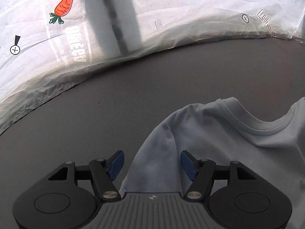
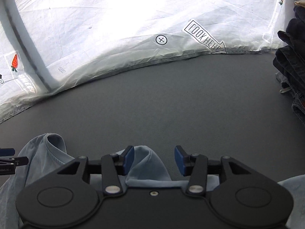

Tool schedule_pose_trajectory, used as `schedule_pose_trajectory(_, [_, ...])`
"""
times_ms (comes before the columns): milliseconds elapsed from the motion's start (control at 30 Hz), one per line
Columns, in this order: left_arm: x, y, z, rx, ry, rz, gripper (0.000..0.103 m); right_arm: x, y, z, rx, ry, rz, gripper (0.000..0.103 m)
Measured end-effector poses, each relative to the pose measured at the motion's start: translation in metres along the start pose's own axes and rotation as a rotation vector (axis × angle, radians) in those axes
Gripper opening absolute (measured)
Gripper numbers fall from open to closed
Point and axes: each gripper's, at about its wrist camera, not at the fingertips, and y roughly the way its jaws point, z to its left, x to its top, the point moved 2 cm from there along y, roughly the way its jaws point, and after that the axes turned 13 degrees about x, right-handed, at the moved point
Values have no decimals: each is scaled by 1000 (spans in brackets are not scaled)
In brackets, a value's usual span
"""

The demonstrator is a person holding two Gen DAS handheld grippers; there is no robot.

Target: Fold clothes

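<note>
No box, basket or other container shows in either view. A pale blue shirt (image 1: 219, 137) lies rumpled on the dark grey table (image 1: 95, 114), at its near side, with the ribbed collar (image 1: 263, 127) toward the far edge. Behind the table hangs a white sheet (image 1: 181, 9) printed with a carrot (image 1: 64, 5) and crossed-circle marks; in the right wrist view it also bears a "LOOK HERE" arrow (image 2: 205, 37). At the right edge of that view sits a pile of dark jeans (image 2: 291, 61), well apart from the shirt.

The left tool (image 1: 152, 165) stands fairly wide. A raised fold of the shirt runs up between its blue pads (image 1: 116, 164); the left pad is clear of the cloth, while the right pad is just beside the fold's edge, and whether it touches I cannot tell. Nothing is gripped.

The right tool (image 2: 154, 160) is about half open. A hump of shirt rises between the pads, against or just behind the left pad (image 2: 128, 159) and clear of the right one. It holds nothing. The left tool's tip (image 2: 7, 160) shows at the left edge of this view, beside the collar.
</note>
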Motion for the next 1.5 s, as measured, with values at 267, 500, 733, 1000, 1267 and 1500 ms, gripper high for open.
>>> schedule_pose_trajectory(267, [-17, 10, 12, -104, -185, -35, 11, -23, 9, 7, 32, -49, 52, 7])
schedule_pose_trajectory(500, [-12, -22, 61, -7, -382, -119, 8, -8, -18, 60, -78, -368, -105, 5])
schedule_pose_trajectory(733, [29, -44, 166, 152, -544, -288, 8, 78, 1, 126, 13, -447, -337, 4])
schedule_pose_trajectory(1000, [9, 6, 221, 280, -633, -171, 31, 98, 85, 215, 30, -524, -253, 32])
schedule_pose_trajectory(1267, [-128, -54, 202, 249, -596, 34, 47, -34, 20, 177, -16, -351, -95, 42])
schedule_pose_trajectory(1500, [-239, -137, 178, 259, -598, 179, 56, -161, -85, 94, -76, -101, 72, 43])
